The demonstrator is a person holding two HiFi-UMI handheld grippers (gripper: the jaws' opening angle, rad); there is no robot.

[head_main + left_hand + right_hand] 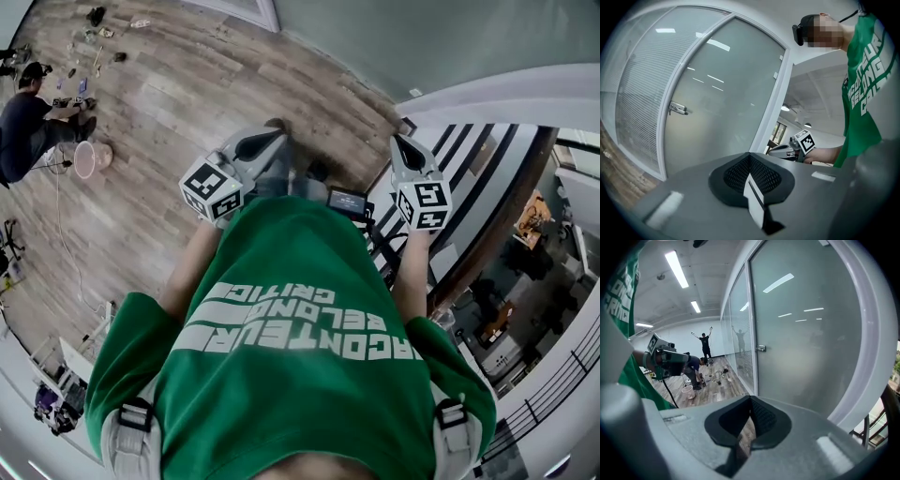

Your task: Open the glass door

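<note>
The left gripper (750, 155) had its tongs pressed together: dark ribbed pads met, with only a thin slit behind them and nothing pinched. The right gripper (751, 401) also had its tongs closed on nothing, and a sliver of wood floor (723, 380) showed through the slit. In the head view both were held out ahead of the person's green shirt (291, 328), one to each side and well apart, with the marker cubes facing up.

Both cameras faced the glass door (726, 98), a frosted pane in a white frame (780, 93). Neither gripper touched it. The handle (677, 108), a short level lever, sat on the pane's left edge about halfway up. Left of the handle ran a glass partition with blinds (642, 103).

Along the foot of that partition, small items lay scattered on the floor. One person (693, 369) bent over them. A second person (706, 344) stood farther back with both arms raised. A dark railing (869, 430) showed past the frame's right edge.
</note>
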